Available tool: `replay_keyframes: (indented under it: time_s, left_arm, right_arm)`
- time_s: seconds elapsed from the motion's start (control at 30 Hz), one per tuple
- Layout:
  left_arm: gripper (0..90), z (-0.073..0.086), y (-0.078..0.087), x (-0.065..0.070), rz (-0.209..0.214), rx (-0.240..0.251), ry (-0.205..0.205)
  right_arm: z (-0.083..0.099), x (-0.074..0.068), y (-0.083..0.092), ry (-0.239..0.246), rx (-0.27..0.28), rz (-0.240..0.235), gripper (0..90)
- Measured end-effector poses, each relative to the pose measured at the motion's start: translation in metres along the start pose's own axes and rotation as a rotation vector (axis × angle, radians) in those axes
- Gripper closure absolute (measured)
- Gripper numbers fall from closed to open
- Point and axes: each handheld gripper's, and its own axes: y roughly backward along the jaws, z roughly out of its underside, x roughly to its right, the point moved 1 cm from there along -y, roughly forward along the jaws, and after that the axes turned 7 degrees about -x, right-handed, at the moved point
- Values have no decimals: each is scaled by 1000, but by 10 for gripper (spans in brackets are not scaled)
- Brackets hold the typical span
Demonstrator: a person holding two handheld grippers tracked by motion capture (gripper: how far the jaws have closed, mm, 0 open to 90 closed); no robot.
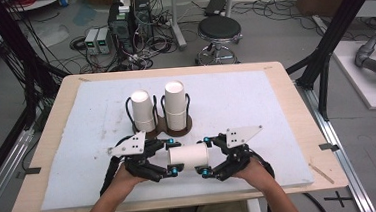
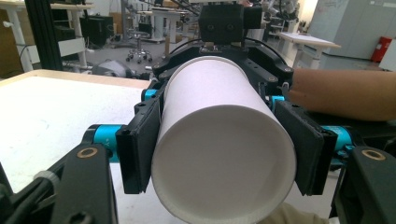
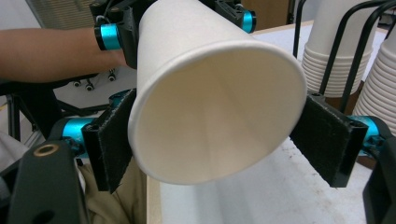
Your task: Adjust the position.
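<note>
A white paper cup (image 1: 188,155) lies on its side in the air between the 2 tools, just above the near part of the tabletop (image 1: 286,109). The left hand-held gripper (image 1: 171,157) clamps the cup's closed base end: in the left gripper view its 2 black pads press flat against both sides of the cup (image 2: 224,154), the jaws closed down to the cup's width. The right hand-held gripper (image 1: 203,156) faces it from the other end; in the right gripper view its padded fingers (image 3: 109,140) sit against the rim of the open mouth (image 3: 217,116), one on each side, so it too holds the cup, with jaws set wider for the broader end. Beyond the left hand-held gripper, farther from the person, 2 stacks of white paper cups (image 1: 159,108) stand upside down in a dark wire holder (image 1: 177,126) on a round brown base. The stacks sit near the right hand-held gripper's right pad (image 3: 327,144) in its own view. A white mat (image 1: 88,143) covers the tabletop under everything.
</note>
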Motion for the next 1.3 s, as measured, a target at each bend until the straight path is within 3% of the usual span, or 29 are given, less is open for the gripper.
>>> replay_keyframes:
  time_s: [0.37,0.77,0.87,0.9,1.0,1.07,1.2,1.3]
  left_arm:
    - [347,3,1,-2,9,14,19]
    - [346,2,1,-2,5,3,34]
    - [306,0,-1,1,-45,-28,47]
    - [188,0,-1,1,-69,-47,55]
    - [156,-2,-1,2,-118,-93,69]
    - [156,-2,-1,2,-119,-101,68]
    - [156,-7,3,1,-140,-141,38]
    - [156,-11,4,1,-132,-148,29]
  right_arm:
    - [0,0,5,14,33,-12,272]
    - [-3,0,7,2,10,-20,306]
    - [-4,0,8,3,-3,-9,305]
    - [-6,0,9,-1,-22,7,305]
    - [-8,1,12,4,-27,22,305]
    - [-9,2,13,6,-33,26,305]
    - [-17,3,16,19,-98,41,304]
    - [-23,4,17,33,-134,56,304]
